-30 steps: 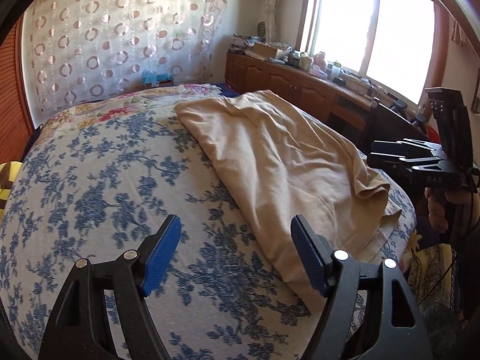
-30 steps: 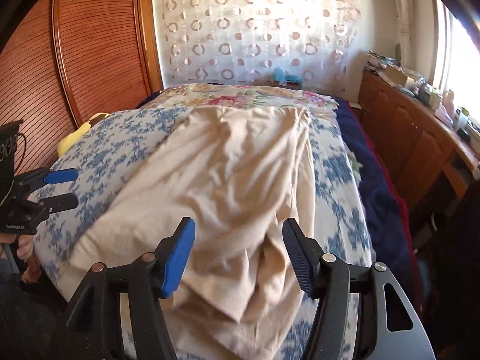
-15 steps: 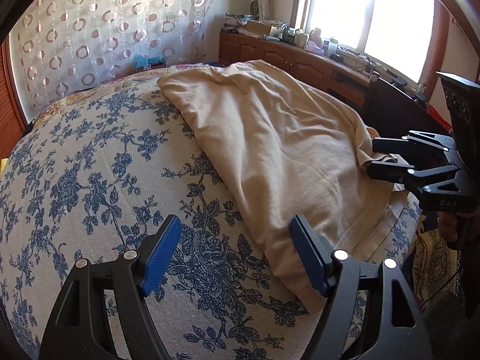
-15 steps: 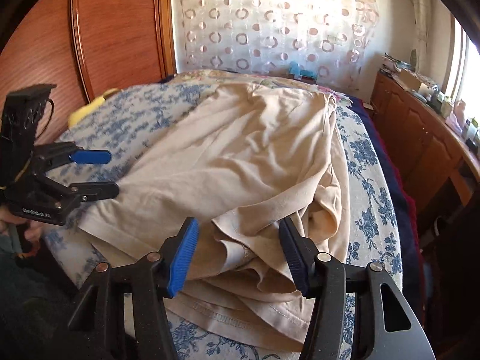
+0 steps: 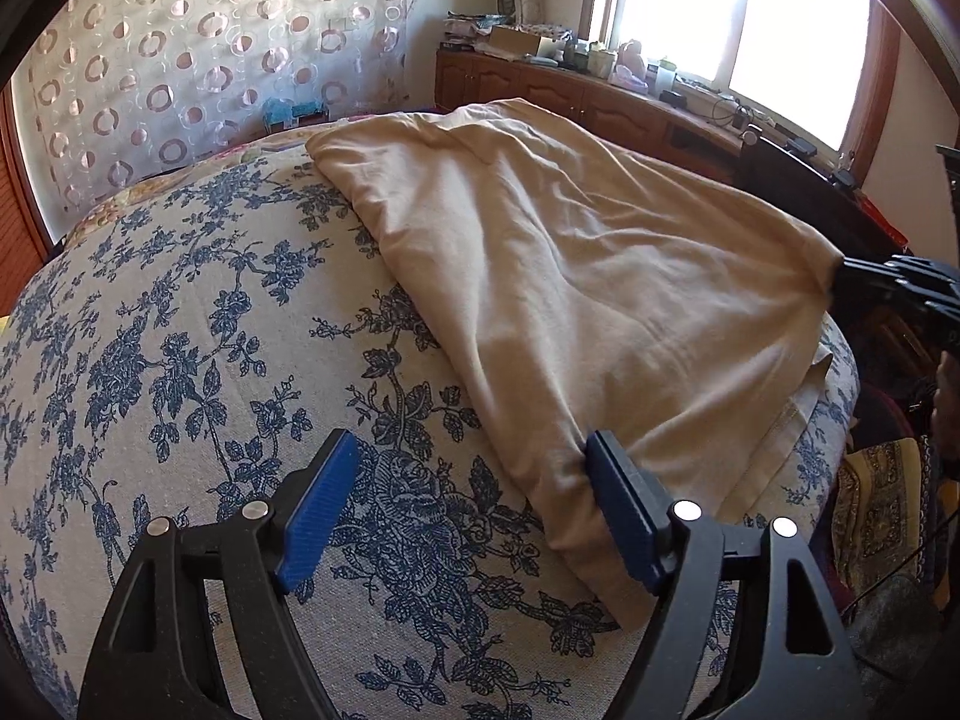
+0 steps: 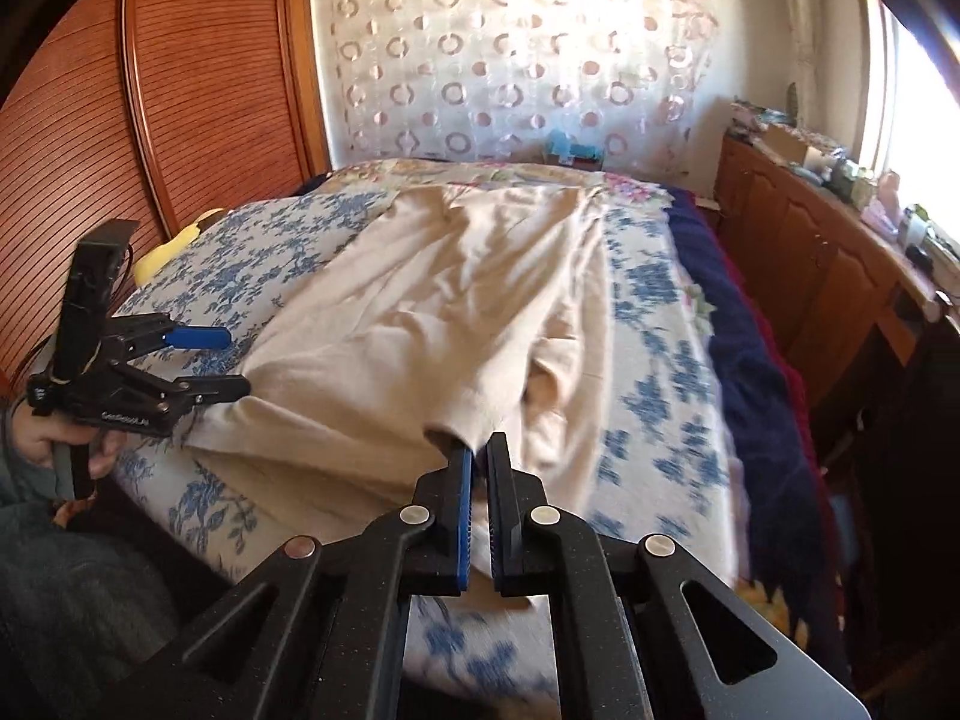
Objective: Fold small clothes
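A beige garment (image 5: 576,276) lies spread along a bed with a blue floral cover (image 5: 180,330); it also shows in the right wrist view (image 6: 432,300). My left gripper (image 5: 474,516) is open at the garment's near left corner, with its right finger touching the cloth edge. It also shows in the right wrist view (image 6: 228,360), open at the garment's left corner. My right gripper (image 6: 478,450) is shut on a lifted fold of the garment's near edge. In the left wrist view it (image 5: 852,276) grips the garment's right corner.
A wooden cabinet (image 6: 810,276) with clutter runs along the right under a bright window. A wooden wardrobe (image 6: 150,120) stands on the left. A dark blue blanket (image 6: 750,348) hangs on the bed's right side. A patterned curtain (image 6: 510,60) hangs behind the bed.
My right gripper has closed on the garment's near right edge and lifted it. My left gripper has moved in until its right finger touches the near left corner, still open.
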Action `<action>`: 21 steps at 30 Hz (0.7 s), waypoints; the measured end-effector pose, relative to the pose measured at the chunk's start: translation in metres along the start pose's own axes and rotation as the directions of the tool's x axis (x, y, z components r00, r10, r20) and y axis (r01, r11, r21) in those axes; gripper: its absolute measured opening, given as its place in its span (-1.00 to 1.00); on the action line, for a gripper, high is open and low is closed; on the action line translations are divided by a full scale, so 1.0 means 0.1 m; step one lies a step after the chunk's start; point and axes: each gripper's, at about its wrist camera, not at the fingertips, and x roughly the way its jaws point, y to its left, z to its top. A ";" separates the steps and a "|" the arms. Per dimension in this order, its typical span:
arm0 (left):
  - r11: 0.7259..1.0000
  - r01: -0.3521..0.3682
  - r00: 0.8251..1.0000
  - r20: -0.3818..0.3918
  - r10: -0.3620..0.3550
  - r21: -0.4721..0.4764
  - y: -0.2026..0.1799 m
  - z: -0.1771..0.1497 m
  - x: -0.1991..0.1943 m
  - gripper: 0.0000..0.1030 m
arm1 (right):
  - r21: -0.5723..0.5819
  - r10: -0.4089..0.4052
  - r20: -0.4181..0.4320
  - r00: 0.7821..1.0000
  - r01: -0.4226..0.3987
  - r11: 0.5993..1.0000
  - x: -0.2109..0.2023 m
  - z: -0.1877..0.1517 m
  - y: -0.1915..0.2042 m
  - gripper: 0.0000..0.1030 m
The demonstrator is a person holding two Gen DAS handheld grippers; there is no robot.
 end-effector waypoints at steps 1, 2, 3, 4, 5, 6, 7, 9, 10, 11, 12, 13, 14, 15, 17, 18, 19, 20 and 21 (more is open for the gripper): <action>1.000 -0.007 1.000 -0.003 0.008 0.008 -0.02 0.00 0.01 0.54 | 0.001 -0.009 -0.001 1.000 0.009 1.000 -0.05 -0.04 -0.02 -0.95; 1.000 -0.014 1.000 -0.006 0.014 0.015 -0.03 0.00 0.01 0.55 | 0.000 -0.018 -0.005 1.000 0.018 1.000 -0.08 -0.06 -0.03 -0.95; 1.000 -0.021 1.000 -0.009 0.021 0.023 -0.05 0.00 0.01 0.55 | -0.004 -0.024 -0.010 1.000 0.024 1.000 -0.10 -0.08 -0.03 -0.95; 0.999 -0.022 1.000 -0.010 0.022 0.027 -0.04 0.01 0.01 0.56 | -0.005 -0.025 -0.012 1.000 0.025 1.000 -0.12 -0.10 -0.03 -0.95; 0.999 -0.022 1.000 -0.010 0.022 0.028 -0.04 0.01 0.01 0.56 | -0.001 -0.029 -0.013 0.999 0.029 1.000 -0.13 -0.10 -0.04 -0.95; 0.999 -0.021 1.000 -0.010 0.021 0.027 -0.03 0.01 0.01 0.56 | -0.004 -0.025 -0.019 0.999 0.025 1.000 -0.12 -0.10 -0.04 -0.95; 0.999 -0.020 1.000 -0.010 0.020 0.026 -0.03 0.01 0.01 0.56 | 0.004 -0.026 -0.018 0.999 0.026 1.000 -0.12 -0.09 -0.07 -0.95; 0.999 -0.021 1.000 -0.010 0.021 0.027 -0.03 0.01 0.01 0.56 | 0.026 -0.030 -0.002 1.000 0.030 0.999 -0.08 -0.05 -0.07 -0.95; 0.999 -0.020 1.000 -0.010 0.021 0.027 -0.03 0.01 0.01 0.56 | 0.034 -0.023 0.012 1.000 0.022 0.999 -0.07 -0.04 -0.06 -0.95; 0.999 -0.020 1.000 -0.010 0.020 0.027 -0.03 0.01 0.01 0.56 | 0.034 -0.019 0.019 1.000 0.018 0.999 -0.06 -0.02 -0.04 -0.87; 0.999 -0.020 1.000 -0.010 0.020 0.026 -0.03 0.01 0.01 0.56 | 0.029 -0.021 0.023 1.000 0.020 0.999 -0.03 -0.02 -0.02 -0.80; 0.999 -0.020 1.000 -0.010 0.020 0.027 -0.03 0.01 0.01 0.56 | 0.022 -0.018 0.023 1.000 0.017 1.000 0.00 -0.01 0.00 -0.65; 0.999 -0.020 1.000 -0.010 0.020 0.027 -0.03 0.01 0.01 0.56 | 0.010 -0.009 0.021 1.000 0.009 1.000 0.02 -0.03 0.03 -0.48; 0.999 -0.020 1.000 -0.010 0.020 0.026 -0.03 0.01 0.01 0.56 | -0.002 -0.004 0.017 1.000 0.004 1.000 0.04 -0.03 0.07 -0.41; 0.999 -0.019 1.000 -0.010 0.020 0.026 -0.03 0.01 0.01 0.56 | -0.012 -0.003 0.005 1.000 0.003 1.000 0.10 -0.05 0.11 -0.33; 0.999 -0.020 1.000 -0.010 0.020 0.026 -0.03 0.01 0.01 0.56 | -0.016 -0.004 -0.003 1.000 0.004 1.000 0.13 -0.05 0.12 -0.33; 0.999 -0.020 1.000 -0.010 0.020 0.026 -0.03 0.01 0.01 0.56 | -0.021 -0.009 -0.010 1.000 0.009 1.000 0.17 -0.06 0.13 -0.33; 0.999 -0.019 1.000 -0.010 0.020 0.026 -0.03 0.01 0.01 0.56 | -0.025 -0.020 -0.018 1.000 0.020 0.999 0.20 -0.07 0.12 -0.33; 0.999 -0.019 1.000 -0.010 0.019 0.026 -0.03 0.01 0.01 0.56 | -0.028 -0.035 -0.026 0.999 0.034 0.999 0.25 -0.07 0.11 -0.33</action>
